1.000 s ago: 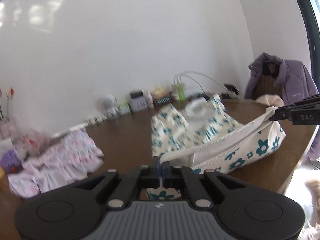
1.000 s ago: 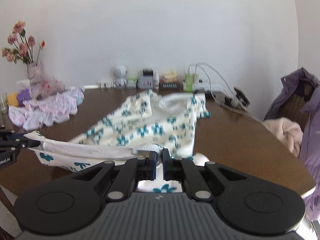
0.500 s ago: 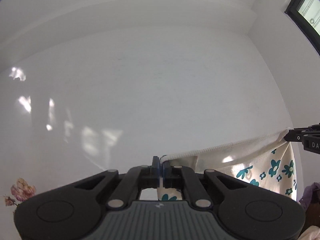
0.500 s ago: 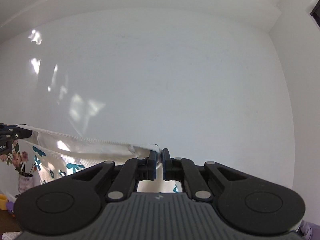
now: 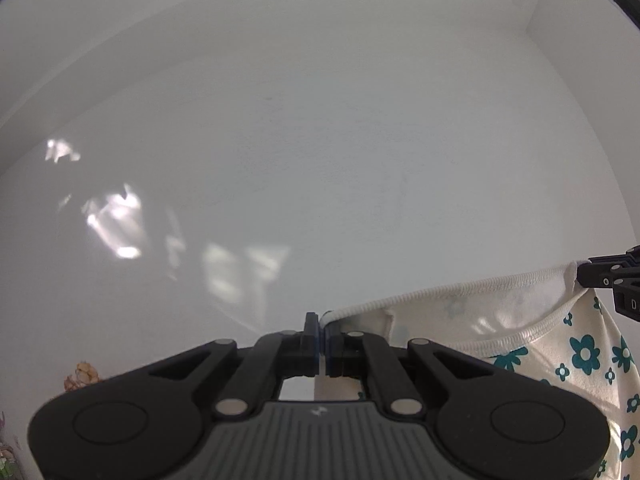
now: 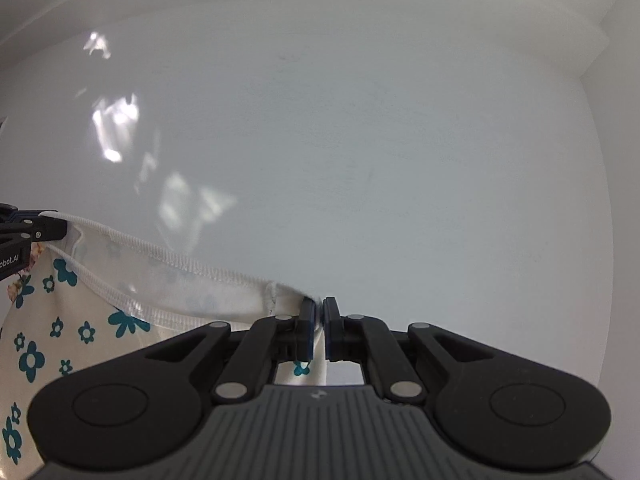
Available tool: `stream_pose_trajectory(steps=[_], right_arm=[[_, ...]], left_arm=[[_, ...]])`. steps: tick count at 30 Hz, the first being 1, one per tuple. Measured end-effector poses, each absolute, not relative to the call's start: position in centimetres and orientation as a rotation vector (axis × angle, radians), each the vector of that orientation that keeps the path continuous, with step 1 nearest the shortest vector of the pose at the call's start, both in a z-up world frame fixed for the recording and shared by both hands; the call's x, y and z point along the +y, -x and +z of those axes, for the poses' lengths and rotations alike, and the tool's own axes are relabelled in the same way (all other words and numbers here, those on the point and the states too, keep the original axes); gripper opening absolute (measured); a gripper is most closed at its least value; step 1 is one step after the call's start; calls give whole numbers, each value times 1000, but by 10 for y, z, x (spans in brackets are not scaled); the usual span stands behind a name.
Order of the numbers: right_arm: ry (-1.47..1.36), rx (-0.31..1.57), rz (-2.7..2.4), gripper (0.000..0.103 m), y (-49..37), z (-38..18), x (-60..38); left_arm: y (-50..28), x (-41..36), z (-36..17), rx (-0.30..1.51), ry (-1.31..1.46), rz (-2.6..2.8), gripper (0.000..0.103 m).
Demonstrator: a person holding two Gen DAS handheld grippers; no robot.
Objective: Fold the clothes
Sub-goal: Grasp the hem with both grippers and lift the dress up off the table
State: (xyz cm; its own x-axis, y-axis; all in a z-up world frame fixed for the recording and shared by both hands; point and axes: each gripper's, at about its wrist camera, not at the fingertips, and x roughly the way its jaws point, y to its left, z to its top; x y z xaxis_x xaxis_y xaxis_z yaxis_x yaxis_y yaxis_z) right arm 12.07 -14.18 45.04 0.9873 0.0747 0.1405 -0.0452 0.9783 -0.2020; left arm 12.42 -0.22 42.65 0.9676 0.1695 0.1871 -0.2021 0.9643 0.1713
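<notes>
While both grippers tilt up toward a bare white wall, the left gripper is pinched tight on one end of the ribbed hem, and the right gripper clamps the other end. Between them the floral garment hangs in the air, its hem stretched nearly taut. It is cream cloth with teal flowers, pale inside. No fold shows yet, so laying it down and folding it remain.
</notes>
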Motion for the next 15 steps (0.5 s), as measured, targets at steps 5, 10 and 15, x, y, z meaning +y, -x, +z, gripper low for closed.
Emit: stream_pose_trajectory(steps=[5, 10, 15], right_arm=[[233, -4, 17, 3, -224, 399, -123], [196, -10, -29, 3, -296, 392, -122], [207, -164, -35, 3, -295, 441, -126]], left_arm=[[-220, 6, 377, -68, -176, 198, 2], [-289, 11, 370, -66, -129, 192, 2], [-266, 11, 406, -220, -63, 143, 2]])
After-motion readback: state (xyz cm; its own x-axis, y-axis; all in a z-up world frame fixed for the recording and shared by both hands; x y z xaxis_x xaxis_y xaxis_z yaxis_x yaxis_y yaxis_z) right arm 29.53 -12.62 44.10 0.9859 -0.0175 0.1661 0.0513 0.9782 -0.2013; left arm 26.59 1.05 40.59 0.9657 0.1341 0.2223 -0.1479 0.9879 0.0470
